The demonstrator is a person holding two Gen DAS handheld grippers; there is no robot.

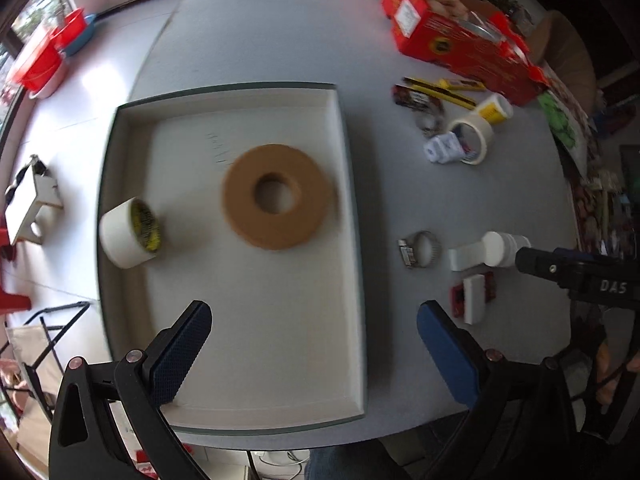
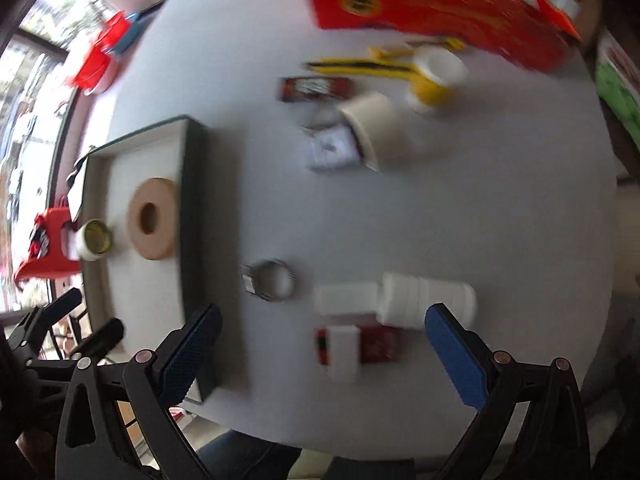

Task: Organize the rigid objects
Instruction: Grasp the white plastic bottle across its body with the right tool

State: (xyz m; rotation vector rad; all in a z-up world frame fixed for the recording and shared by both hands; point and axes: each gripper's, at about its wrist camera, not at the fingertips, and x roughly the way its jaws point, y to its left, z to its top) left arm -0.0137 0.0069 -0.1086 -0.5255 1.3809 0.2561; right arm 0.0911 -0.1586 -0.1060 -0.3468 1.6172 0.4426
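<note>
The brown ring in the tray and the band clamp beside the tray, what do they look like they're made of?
Brown ring: matte tan, no shine, thick flat disc with a round hole; probably paper tape or pressed fibre, though blur leaves it open. Band clamp: shiny grey metal, a thin ribbed band with a small screw housing on one side; likely steel.

We see a brown tape ring (image 1: 276, 201) in the white tray (image 1: 344, 240), and a red box (image 1: 460, 40) on the grey bench (image 1: 460, 184).

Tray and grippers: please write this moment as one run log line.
left gripper: open, empty | right gripper: open, empty | tray: brown ring, white tape roll | table: hose clamp outside
</note>
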